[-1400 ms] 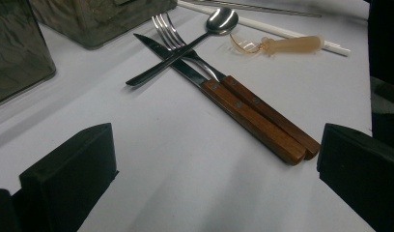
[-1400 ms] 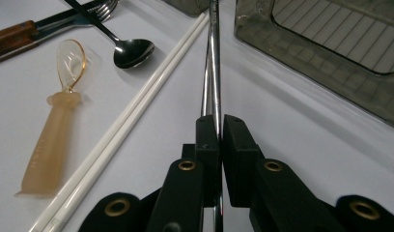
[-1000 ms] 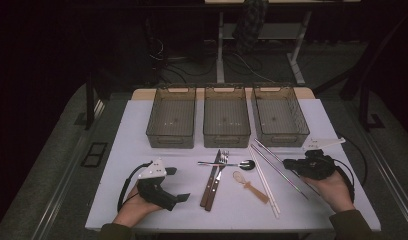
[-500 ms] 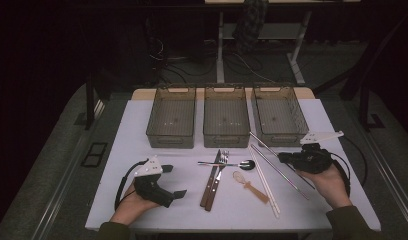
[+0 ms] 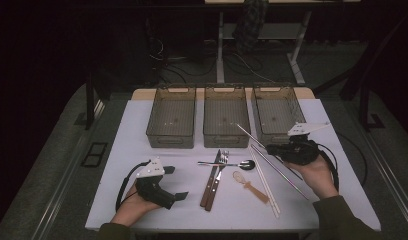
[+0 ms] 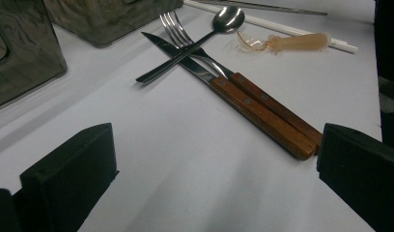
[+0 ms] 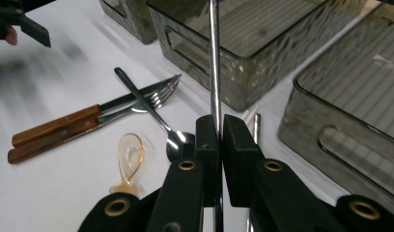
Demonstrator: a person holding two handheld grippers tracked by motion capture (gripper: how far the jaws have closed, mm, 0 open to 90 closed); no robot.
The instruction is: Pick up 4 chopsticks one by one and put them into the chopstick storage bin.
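The right gripper (image 7: 219, 140) has its jaws pinched tight on one metal chopstick (image 7: 214, 72), which runs up between the pads toward the top of the right gripper view. In the high view that chopstick (image 5: 252, 137) slants from the right gripper (image 5: 272, 149), right of centre, up and left toward the front wall of the middle bin (image 5: 226, 142). It looks lifted off the table at that end, probably so it can be carried over a bin rim and dropped in lengthwise; the grip sits part-way along the shaft, so the free end could swing. A second metal chopstick (image 5: 281, 171) lies on the table just below the gripper, running toward the lower right. Beside it lies a pair of white chopsticks (image 5: 264, 182), side by side. Left of those is a small amber plastic spoon (image 5: 248, 185), bowl toward the top. At the centre a knife (image 5: 211, 180) and a fork (image 5: 218, 177) with wooden handles lie parallel, and a metal spoon (image 5: 227, 163) rests crosswise on their blades. That makes four chopsticks, two spoons, one knife and one fork. Three smoky see-through bins stand in a row across the upper middle: the left bin (image 5: 170, 142), the middle bin and the right bin (image 5: 277, 95), which look empty, as if waiting for sorted cutlery. At lower left the left gripper (image 5: 178, 196) rests on the white table (image 5: 117, 150), jaws wide apart and holding nothing, pointed at the wooden handles (image 6: 262, 108).
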